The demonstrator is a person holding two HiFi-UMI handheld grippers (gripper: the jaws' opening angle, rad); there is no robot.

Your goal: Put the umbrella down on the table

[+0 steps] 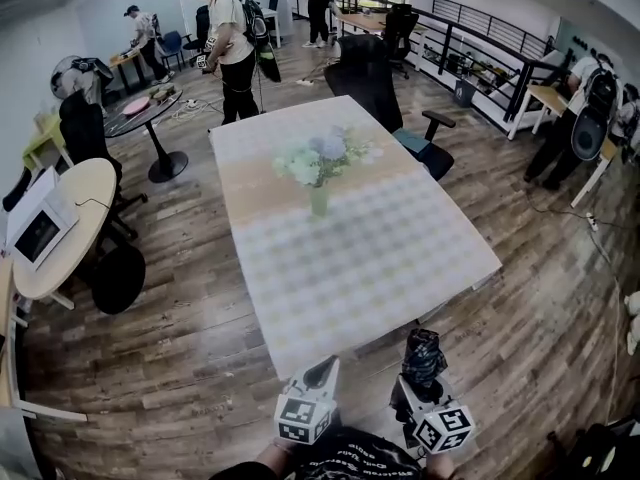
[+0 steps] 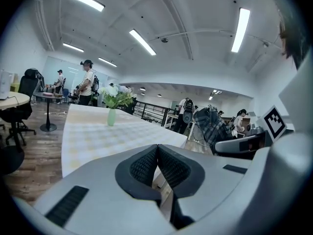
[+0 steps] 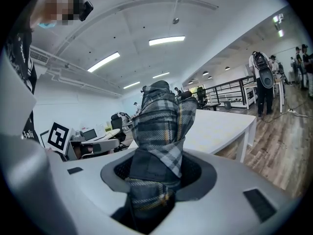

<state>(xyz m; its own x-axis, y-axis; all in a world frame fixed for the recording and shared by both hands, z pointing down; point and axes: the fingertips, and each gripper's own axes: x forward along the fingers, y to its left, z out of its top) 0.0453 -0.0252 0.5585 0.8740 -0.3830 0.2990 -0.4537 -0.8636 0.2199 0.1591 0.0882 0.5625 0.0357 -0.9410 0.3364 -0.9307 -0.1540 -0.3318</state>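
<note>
A folded plaid umbrella stands up between the jaws of my right gripper, which is shut on it. In the head view the umbrella pokes forward from the right gripper just short of the near edge of the checked table. My left gripper hovers beside it at that same near edge, its jaws closed together with nothing between them. In the left gripper view the gripper points along the table, and the umbrella shows at the right.
A vase of flowers stands in the middle of the table. A black office chair sits at the far side. A round table with a laptop is at the left. Several people stand around the room's edges.
</note>
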